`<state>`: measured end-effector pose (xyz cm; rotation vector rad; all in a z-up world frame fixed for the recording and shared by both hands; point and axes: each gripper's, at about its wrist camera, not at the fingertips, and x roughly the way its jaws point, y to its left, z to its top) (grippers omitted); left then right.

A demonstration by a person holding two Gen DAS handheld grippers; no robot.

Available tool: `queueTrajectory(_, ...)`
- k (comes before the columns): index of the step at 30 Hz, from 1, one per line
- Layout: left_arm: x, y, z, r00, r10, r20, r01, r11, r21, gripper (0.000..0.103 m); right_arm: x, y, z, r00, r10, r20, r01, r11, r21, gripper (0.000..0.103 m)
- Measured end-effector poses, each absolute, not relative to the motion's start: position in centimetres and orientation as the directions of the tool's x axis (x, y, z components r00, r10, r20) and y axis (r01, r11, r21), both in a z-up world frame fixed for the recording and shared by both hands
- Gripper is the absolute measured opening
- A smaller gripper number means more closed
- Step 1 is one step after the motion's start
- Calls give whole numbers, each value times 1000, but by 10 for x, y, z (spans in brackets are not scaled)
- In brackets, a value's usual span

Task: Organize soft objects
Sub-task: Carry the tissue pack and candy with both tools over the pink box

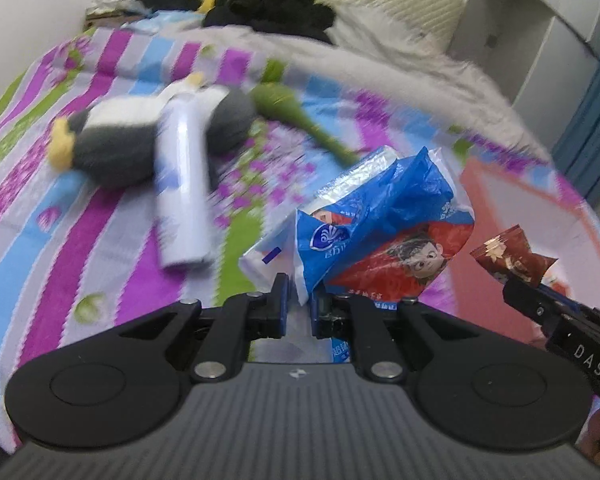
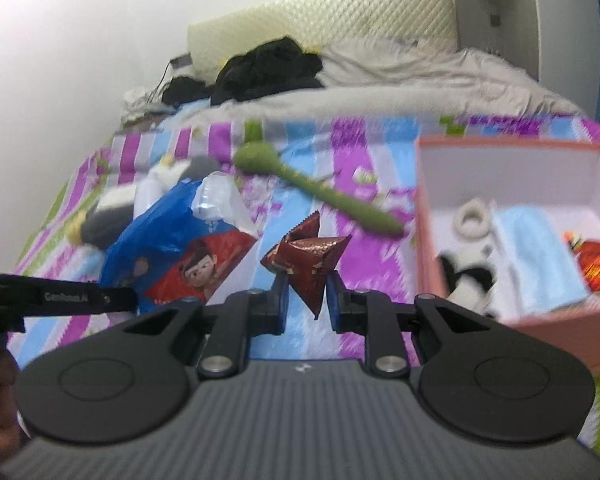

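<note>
**A:** How far along is the tidying, would you say?

**B:** Partway. The pink box (image 2: pixel 432 216), ahead and to the right of the right gripper (image 2: pixel 307 288), already holds a roll of tape (image 2: pixel 473 220), a light blue cloth (image 2: pixel 540 256), a black-and-white plush (image 2: pixel 466 276) and a shiny red item I can't identify through the blur.

**A:** And the grippers themselves?

**B:** Both are loaded. The right one has its jaws nearly closed on a dark red foil packet (image 2: pixel 308 258), pinched at its lower corner. The left gripper (image 1: pixel 299 300) has its jaws almost together on the edge of a blue tissue pack (image 1: pixel 380 220) (the one with a cartoon face printed on it), which hangs just left of the red packet.

**A:** What is left on the bed?

**B:** Ahead and left of the left gripper lie a penguin plush (image 1: pixel 112 148) and a white spray can (image 1: pixel 182 184) resting against it; straight ahead, beyond the tissue pack, lies a green soft toy (image 1: pixel 296 114). I'd judge those plush things remain to be boxed after the two held items.
</note>
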<state>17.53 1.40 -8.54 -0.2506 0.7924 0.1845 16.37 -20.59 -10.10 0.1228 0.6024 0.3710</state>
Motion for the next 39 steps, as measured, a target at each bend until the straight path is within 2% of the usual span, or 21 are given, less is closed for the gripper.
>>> queueTrajectory(9,213,-49,-8,761,-58,-646,-128,963,-236,13,174,-263,-30,828,324,-458,-249,944,216,23)
queueTrajectory(15,240,-95,40,799,-106,-591,-45,971,-235,13,182,-301,5,871,247,-424,-176,964,199,23)
queueTrajectory(20,254,-121,61,804,-131,-580,3,976,-217,14,190,-330,16,887,188,-422,-118,976,185,23)
queueTrajectory(26,269,-143,55,778,-161,-607,41,977,-207,14,204,-354,6,866,139,-481,-68,985,162,23)
queueTrajectory(39,331,-192,-11,600,-281,-749,155,959,-236,14,251,-393,-52,755,114,-646,21,980,197,23)
